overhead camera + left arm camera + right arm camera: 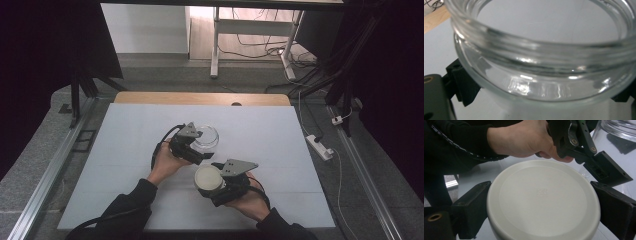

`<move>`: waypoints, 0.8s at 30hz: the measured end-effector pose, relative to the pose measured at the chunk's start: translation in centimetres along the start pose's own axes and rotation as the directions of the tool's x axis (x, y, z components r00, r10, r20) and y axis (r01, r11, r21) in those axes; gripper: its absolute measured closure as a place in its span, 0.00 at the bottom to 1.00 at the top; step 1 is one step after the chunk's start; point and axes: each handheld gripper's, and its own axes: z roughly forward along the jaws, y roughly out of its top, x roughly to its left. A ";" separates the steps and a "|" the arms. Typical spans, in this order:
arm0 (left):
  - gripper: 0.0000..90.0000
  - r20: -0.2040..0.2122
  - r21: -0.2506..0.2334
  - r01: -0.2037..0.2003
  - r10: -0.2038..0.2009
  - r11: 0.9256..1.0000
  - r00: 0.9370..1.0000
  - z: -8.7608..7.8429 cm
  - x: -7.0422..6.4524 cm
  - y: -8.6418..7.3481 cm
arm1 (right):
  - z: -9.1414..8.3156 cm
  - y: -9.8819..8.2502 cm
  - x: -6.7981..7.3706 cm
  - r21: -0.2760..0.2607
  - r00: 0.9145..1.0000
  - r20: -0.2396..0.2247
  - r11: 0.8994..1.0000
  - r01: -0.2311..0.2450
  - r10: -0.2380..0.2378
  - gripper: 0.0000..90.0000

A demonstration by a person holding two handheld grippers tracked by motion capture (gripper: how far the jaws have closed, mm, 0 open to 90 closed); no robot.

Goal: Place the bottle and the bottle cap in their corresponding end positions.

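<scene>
A clear glass jar stands open-mouthed on the white table, near its middle. My left gripper is shut on the jar; in the left gripper view the jar sits between the two black jaws, with one fingertip pressed to its left side. My right gripper is shut on a round white lid, held just in front of the jar. In the right gripper view the lid lies flat between both jaws, and the other hand with the left gripper and the jar lies beyond it.
A wooden strip runs along the table's far edge. Metal rails flank the table. A power strip with cables lies on the floor at the right. A white desk frame stands behind.
</scene>
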 end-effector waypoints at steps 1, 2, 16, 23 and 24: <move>0.08 0.000 0.000 0.000 0.000 1.000 1.000 0.0 0.0 0.0 | 0.0 0.0 0.0 0.000 1.000 0.000 1.000 0.000 0.000 0.08; 0.08 -0.002 0.002 0.001 -0.001 1.000 1.000 0.2 0.0 -0.1 | 0.1 -0.1 0.0 0.003 1.000 0.000 1.000 0.001 -0.001 0.08; 0.08 -0.021 0.010 0.010 -0.009 1.000 1.000 1.1 0.9 -1.6 | 2.4 -1.7 -0.7 0.029 1.000 -0.004 1.000 0.009 -0.009 0.08; 0.08 -0.047 0.011 0.017 -0.017 1.000 0.999 1.3 1.2 -2.0 | 3.9 -2.5 -0.3 0.067 0.999 -0.012 0.997 0.035 -0.035 0.08; 0.08 -0.053 0.009 0.021 -0.021 1.000 0.998 1.3 1.2 -2.0 | 4.0 -2.6 -0.3 0.072 0.999 -0.011 0.997 0.038 -0.037 0.08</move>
